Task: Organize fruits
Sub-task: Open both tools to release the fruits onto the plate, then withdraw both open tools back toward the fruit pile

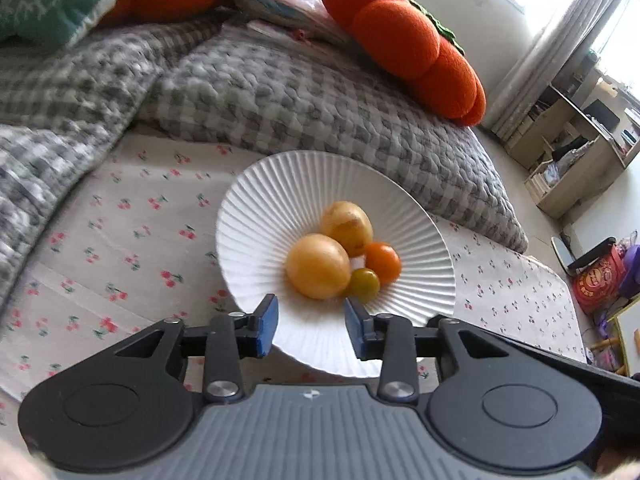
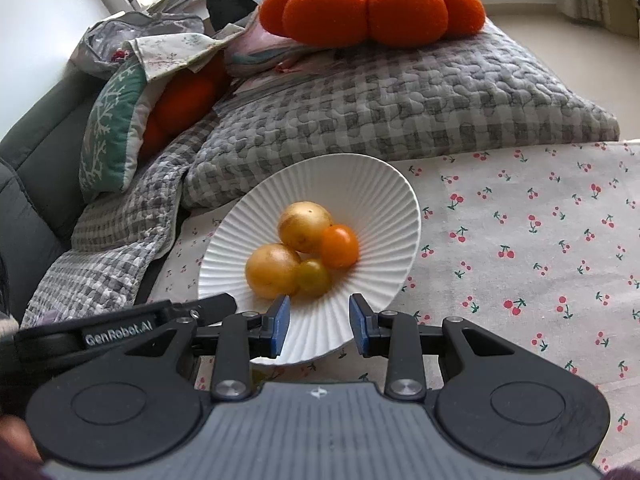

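A white ribbed plate (image 1: pixel 264 208) sits on the cherry-print cloth and holds two large yellow fruits (image 1: pixel 318 266), a small orange tomato (image 1: pixel 383 262) and a small green-yellow tomato (image 1: pixel 364 285). My left gripper (image 1: pixel 311 326) is open and empty, just over the plate's near rim. In the right wrist view the same plate (image 2: pixel 360 184) holds the yellow fruits (image 2: pixel 272 270), the orange tomato (image 2: pixel 339 247) and the green-yellow tomato (image 2: pixel 314 278). My right gripper (image 2: pixel 319 328) is open and empty over the near rim. The left gripper's body (image 2: pixel 120 330) shows at its left.
A grey checked quilt (image 1: pixel 280 100) lies folded behind the plate. An orange pumpkin cushion (image 2: pixel 372 4) rests on it. A teal patterned pillow (image 2: pixel 108 132) lies at the left. The cherry-print cloth (image 2: pixel 520 240) stretches to the right. Shelves and bags (image 1: pixel 580 152) stand on the floor.
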`<state>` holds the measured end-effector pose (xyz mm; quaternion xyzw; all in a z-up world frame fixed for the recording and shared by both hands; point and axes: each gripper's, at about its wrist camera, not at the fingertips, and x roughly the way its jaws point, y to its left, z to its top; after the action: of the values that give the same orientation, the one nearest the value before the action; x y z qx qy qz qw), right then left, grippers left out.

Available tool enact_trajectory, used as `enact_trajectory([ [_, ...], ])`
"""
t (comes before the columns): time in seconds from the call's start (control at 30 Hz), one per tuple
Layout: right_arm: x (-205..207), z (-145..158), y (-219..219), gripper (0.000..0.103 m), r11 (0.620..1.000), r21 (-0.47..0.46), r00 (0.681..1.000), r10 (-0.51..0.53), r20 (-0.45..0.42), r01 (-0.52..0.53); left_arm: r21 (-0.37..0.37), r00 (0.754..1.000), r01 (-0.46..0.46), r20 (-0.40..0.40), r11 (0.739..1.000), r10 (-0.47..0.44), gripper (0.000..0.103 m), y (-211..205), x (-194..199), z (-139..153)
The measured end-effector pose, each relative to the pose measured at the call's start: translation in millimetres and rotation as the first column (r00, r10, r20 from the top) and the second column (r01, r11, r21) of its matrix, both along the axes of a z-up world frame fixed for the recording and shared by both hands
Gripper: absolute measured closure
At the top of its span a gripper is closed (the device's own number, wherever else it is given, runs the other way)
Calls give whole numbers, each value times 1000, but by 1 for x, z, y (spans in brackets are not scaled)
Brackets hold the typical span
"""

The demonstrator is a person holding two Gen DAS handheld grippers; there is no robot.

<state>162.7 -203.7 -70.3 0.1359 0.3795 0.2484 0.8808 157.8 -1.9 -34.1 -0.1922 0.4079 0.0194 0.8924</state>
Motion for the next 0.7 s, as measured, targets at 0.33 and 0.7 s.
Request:
enact_trajectory([
  [0.33,-22,13,2,72,999,-35,998,23,52,-21,81,1000,-17,-4,997,18,61,7,-25,14],
  [0.7,-64,25,11,63,986,-156,985,84,152,-60,302,1000,-12,11,953,10,51,-8,-62,31],
])
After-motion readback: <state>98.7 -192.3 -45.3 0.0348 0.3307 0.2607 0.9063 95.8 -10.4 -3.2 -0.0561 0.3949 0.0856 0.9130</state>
